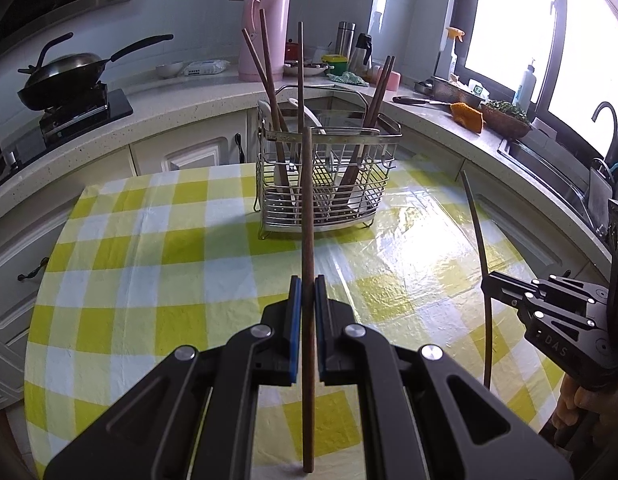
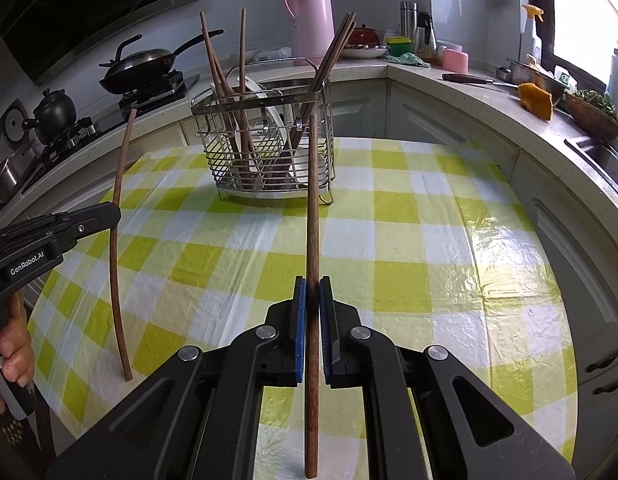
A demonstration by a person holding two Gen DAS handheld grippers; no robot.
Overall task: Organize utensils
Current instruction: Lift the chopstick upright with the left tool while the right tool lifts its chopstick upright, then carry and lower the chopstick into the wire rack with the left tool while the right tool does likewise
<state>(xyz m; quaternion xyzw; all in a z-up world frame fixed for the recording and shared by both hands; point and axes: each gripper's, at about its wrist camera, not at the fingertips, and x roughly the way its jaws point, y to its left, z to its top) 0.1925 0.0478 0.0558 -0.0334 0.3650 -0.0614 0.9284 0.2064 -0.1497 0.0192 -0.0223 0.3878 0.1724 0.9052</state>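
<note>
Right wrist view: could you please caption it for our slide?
Right claw grips a wooden chopstick above the checked tablecloth, facing the wire utensil basket.

A wire rack (image 1: 327,176) stands at the table's (image 1: 149,264) far side, chopsticks (image 1: 271,80) upright in it; behind it, on the counter (image 1: 213,84), a thermos (image 1: 265,24).

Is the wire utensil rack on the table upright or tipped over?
Upright. The rack stands on its feet on the checked tablecloth, chopsticks leaning out of its open top.

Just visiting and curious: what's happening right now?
Left gripper and right gripper each shut on a chopstick. Wire basket ahead on table. Nothing between.
</note>
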